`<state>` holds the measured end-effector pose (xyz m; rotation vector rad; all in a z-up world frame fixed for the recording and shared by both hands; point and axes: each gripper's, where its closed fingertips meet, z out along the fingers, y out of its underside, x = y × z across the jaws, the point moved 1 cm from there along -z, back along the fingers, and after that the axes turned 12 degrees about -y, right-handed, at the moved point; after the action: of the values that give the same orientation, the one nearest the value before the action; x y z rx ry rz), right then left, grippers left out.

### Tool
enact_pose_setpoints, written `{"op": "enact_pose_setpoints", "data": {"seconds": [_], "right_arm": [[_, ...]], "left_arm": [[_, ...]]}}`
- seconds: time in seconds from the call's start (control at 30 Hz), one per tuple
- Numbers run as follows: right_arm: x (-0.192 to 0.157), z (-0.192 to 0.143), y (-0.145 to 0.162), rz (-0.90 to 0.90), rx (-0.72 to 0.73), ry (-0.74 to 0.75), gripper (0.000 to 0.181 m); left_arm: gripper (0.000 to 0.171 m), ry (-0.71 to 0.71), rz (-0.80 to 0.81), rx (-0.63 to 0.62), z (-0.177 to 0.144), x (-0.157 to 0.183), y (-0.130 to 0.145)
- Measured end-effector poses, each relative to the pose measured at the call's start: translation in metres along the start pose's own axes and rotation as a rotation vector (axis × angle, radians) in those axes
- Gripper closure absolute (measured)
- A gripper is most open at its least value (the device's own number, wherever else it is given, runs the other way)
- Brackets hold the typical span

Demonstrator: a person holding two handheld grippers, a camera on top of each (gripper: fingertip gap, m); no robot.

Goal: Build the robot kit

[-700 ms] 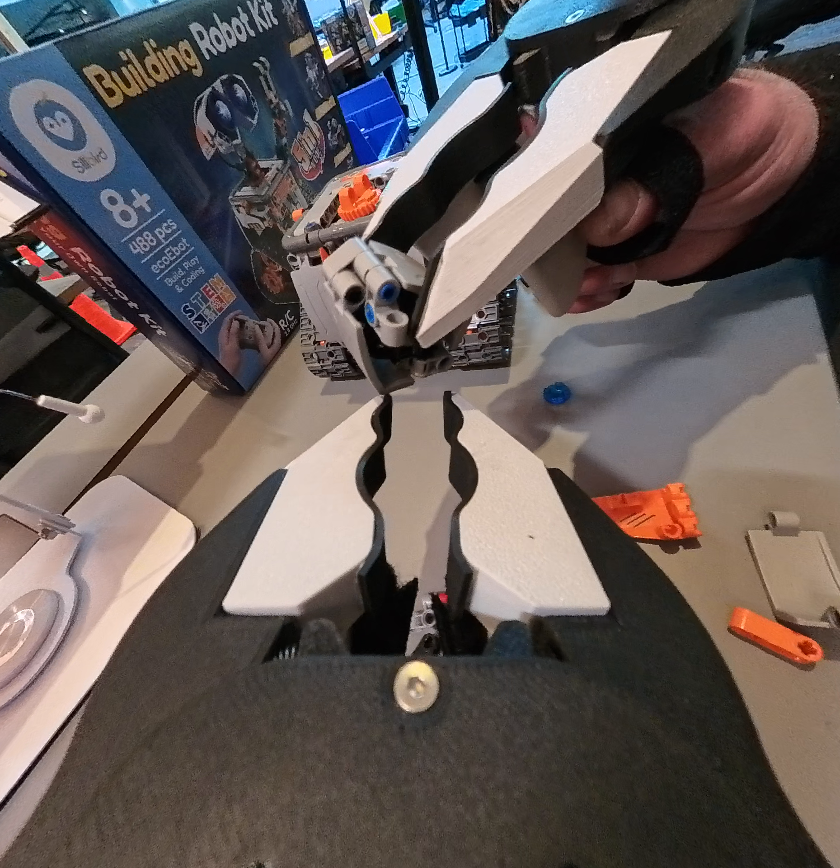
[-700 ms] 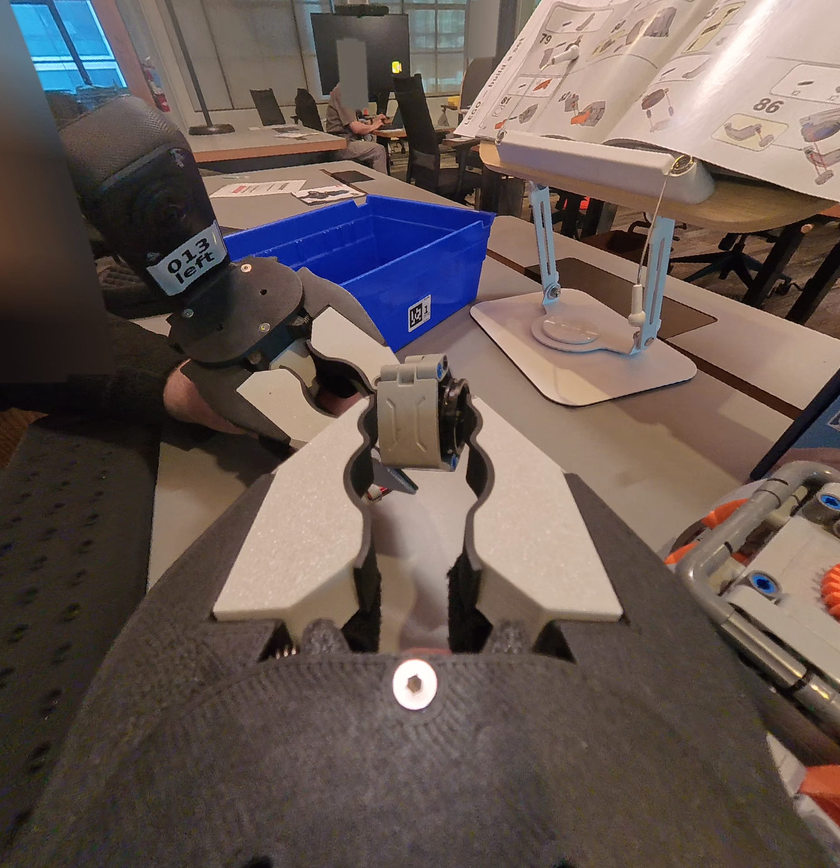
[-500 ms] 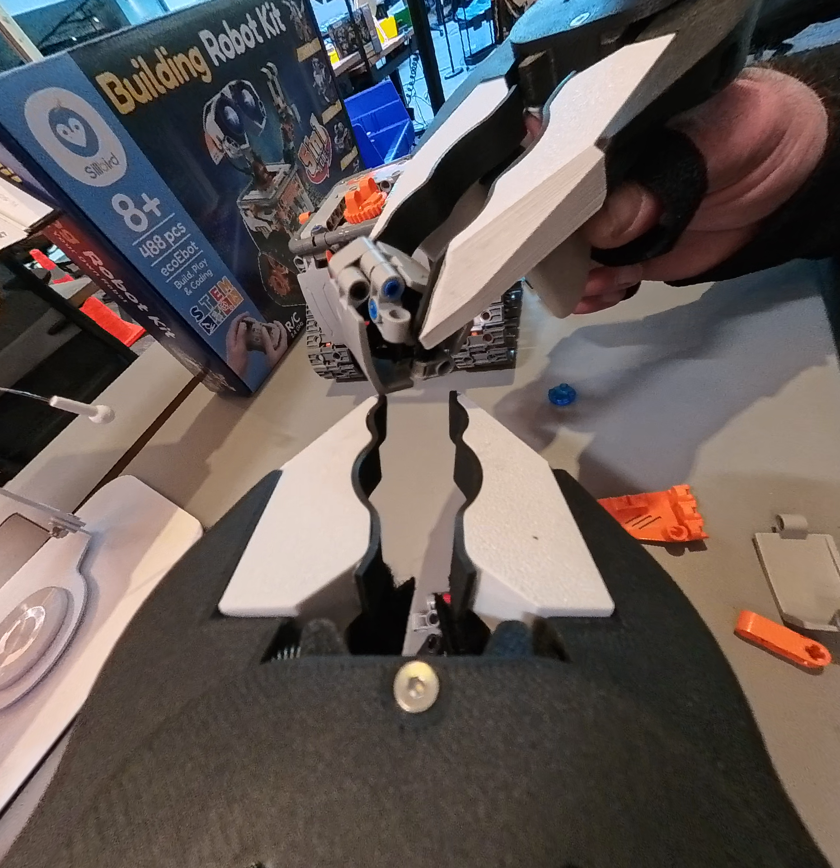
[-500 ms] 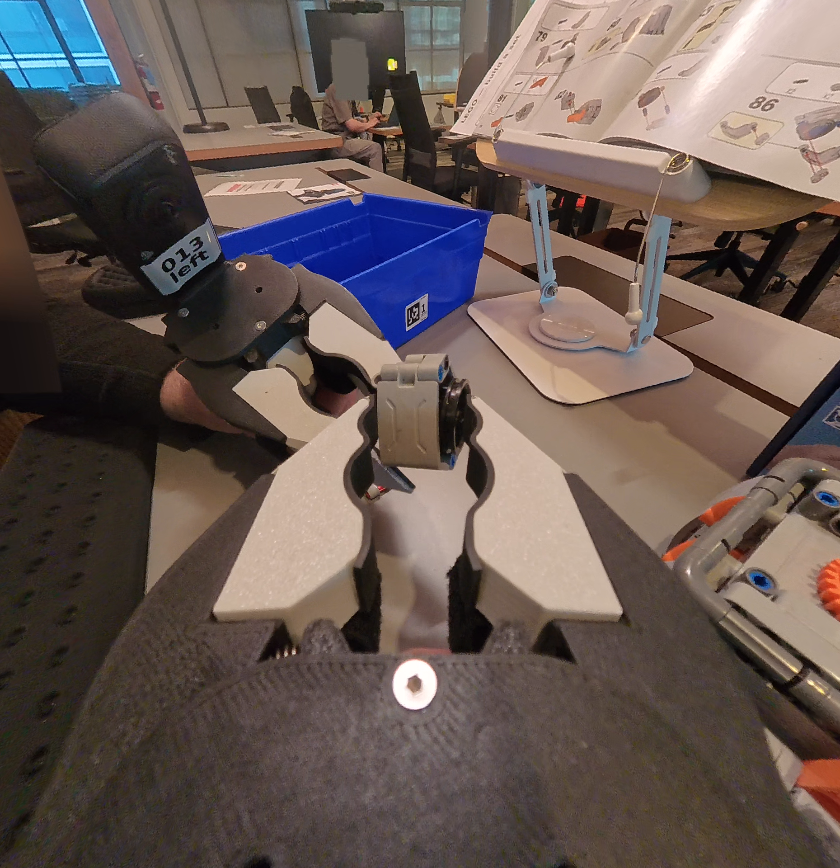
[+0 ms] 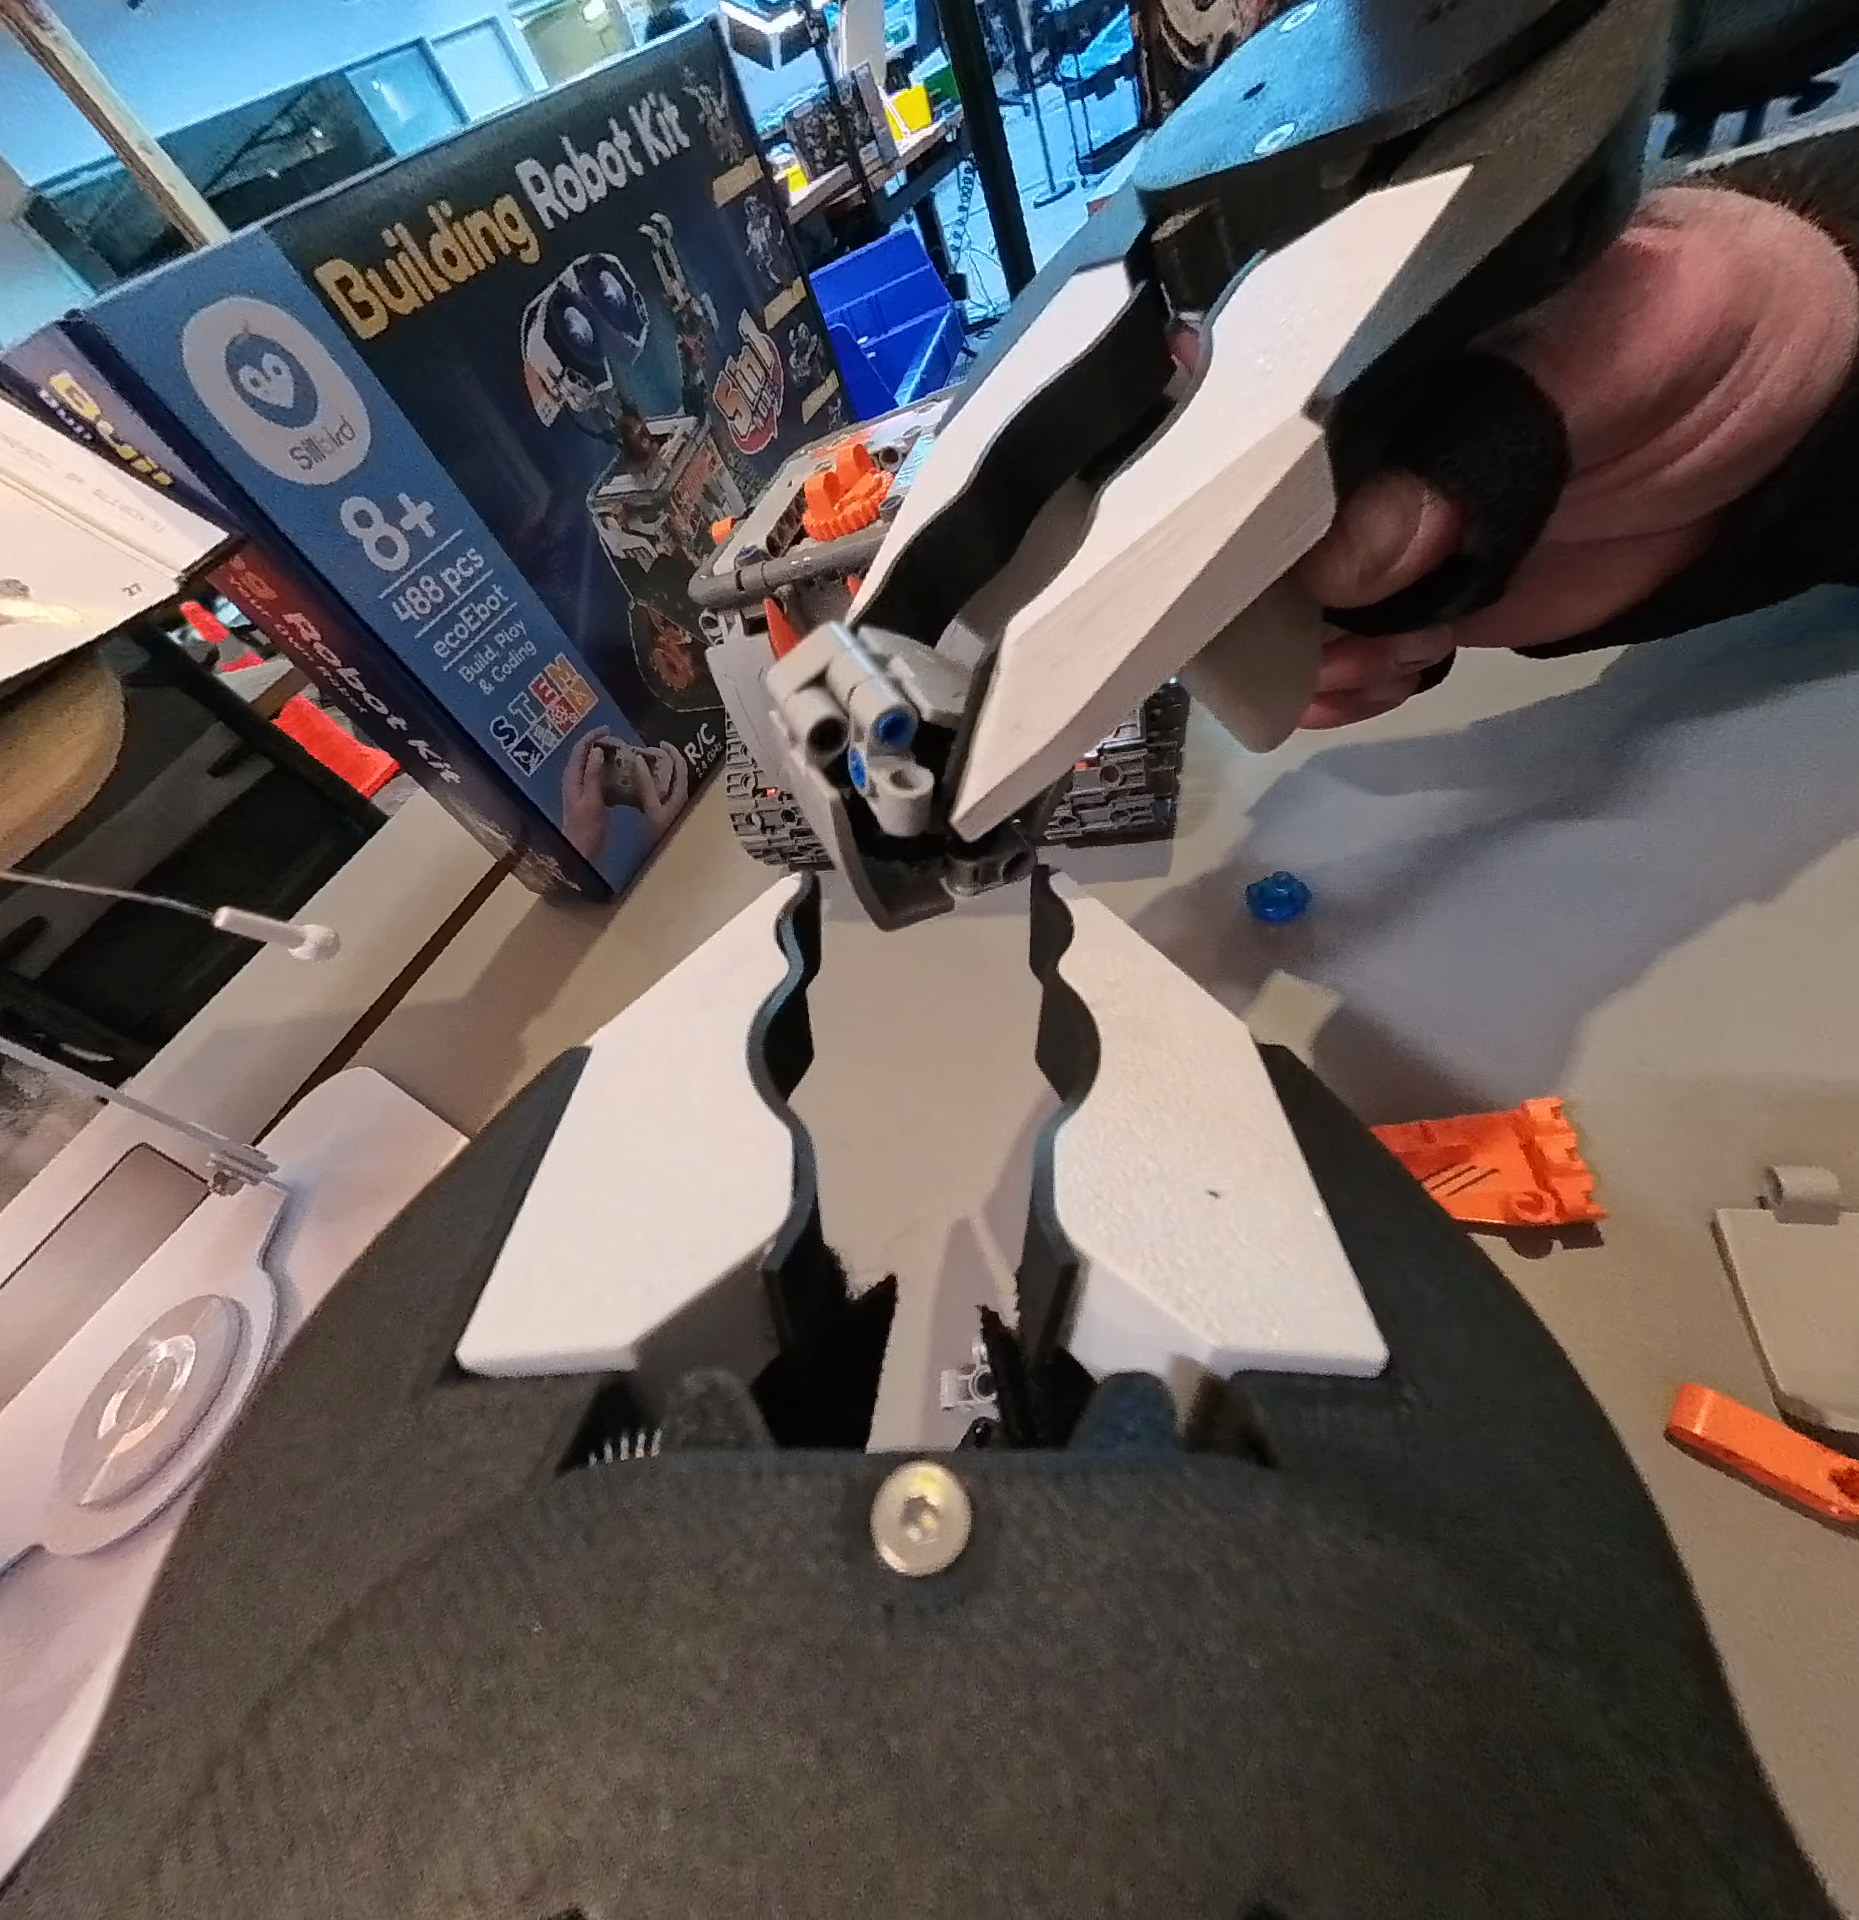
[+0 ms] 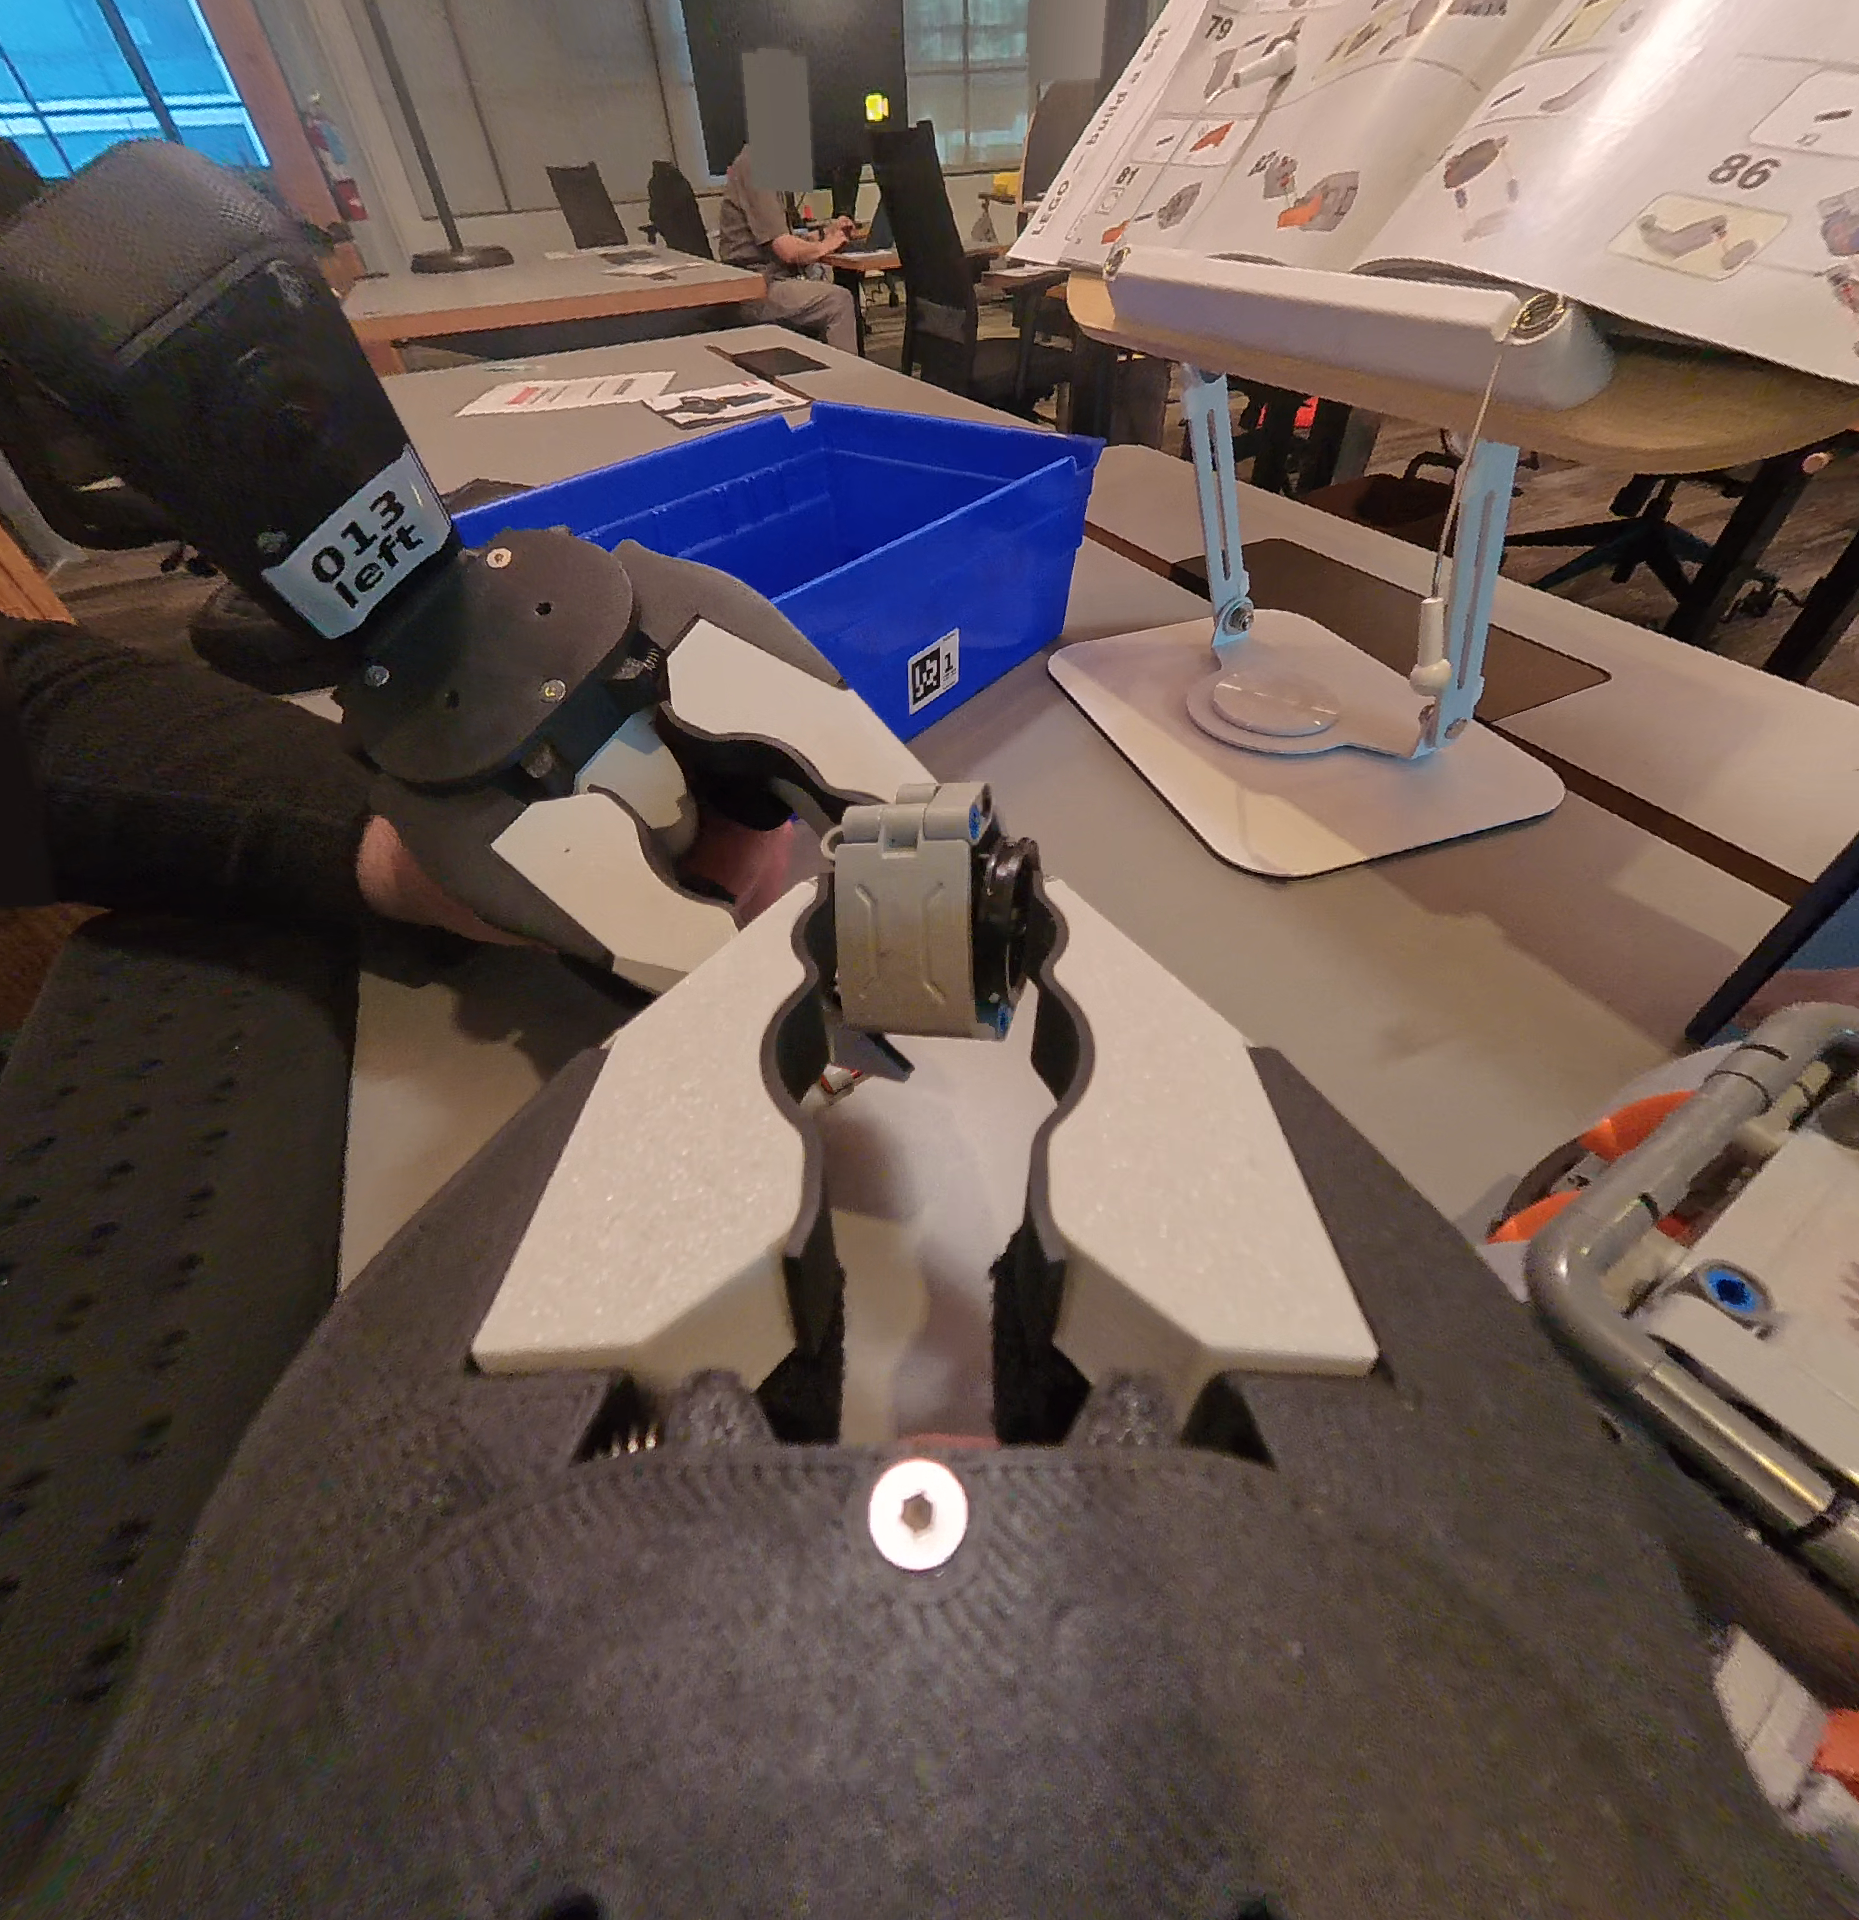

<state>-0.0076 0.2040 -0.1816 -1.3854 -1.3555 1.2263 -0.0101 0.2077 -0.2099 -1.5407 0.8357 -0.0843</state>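
1. Your right gripper [image 6: 920, 940] has its fingers [image 6: 686, 1132] clamped on a small grey brick assembly [image 6: 909, 935], held above the surface [image 6: 1372, 956].
2. Your left gripper [image 5: 920, 914] has its fingers [image 5: 676, 1143] spread and empty, their tips just beneath that assembly.
3. An orange panel piece [image 5: 1491, 1164] lies right of them

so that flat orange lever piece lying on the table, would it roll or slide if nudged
The orange lever piece lies flat on the table, so it would probably slide, not roll. It looks like thin hard plastic: likely stiff and light. Being so low, it may be awkward for wide fingers to pinch.
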Motion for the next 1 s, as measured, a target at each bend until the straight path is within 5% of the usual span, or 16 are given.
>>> {"op": "enact_pose_setpoints", "data": {"seconds": [1.0], "right_arm": [[0.0032,-0.0057,-0.0016,0.006,-0.008,-0.004,0.147]], "left_arm": [[0.144,-0.056,0.075,0.014,-0.0031,-0.0047,-0.0038]]}}
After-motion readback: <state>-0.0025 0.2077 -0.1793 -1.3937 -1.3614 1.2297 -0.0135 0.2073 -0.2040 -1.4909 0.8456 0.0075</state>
